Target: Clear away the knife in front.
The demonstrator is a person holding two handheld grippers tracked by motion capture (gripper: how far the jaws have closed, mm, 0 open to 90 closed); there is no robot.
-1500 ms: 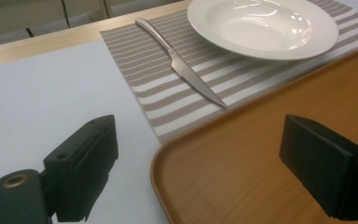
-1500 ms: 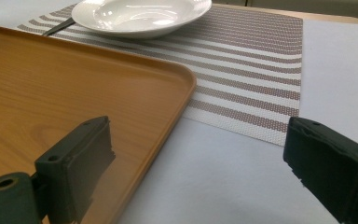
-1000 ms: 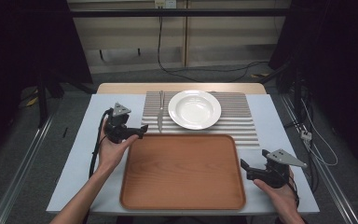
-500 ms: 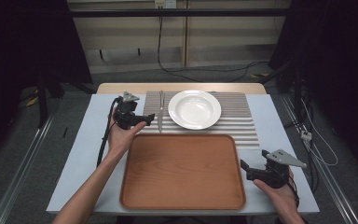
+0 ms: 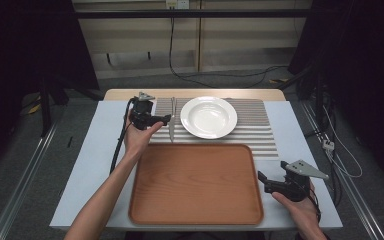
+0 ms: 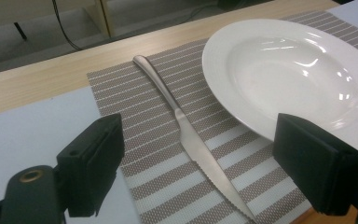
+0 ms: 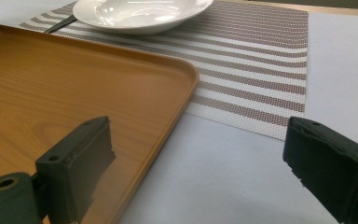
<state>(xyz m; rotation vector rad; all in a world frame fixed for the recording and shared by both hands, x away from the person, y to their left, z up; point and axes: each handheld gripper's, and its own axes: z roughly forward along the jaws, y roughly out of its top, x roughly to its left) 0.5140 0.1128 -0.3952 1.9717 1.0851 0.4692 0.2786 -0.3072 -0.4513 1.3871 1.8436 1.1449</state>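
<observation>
Left hand-held gripper (image 5: 166,119) has slid toward 12 o'clock, jaws spread astride the knife (image 6: 191,140) | knife on placemat (image 5: 260,131) at plate's (image 5: 208,116) 9 o'clock | pickup looks imminent | right hand-held gripper (image 5: 261,179) spread, idle.

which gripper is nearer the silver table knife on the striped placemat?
Left. The left gripper hovers open right beside the silver table knife, jaws pointing at it. The right gripper sits open at the wooden tray's near right corner, far from the knife.
</observation>
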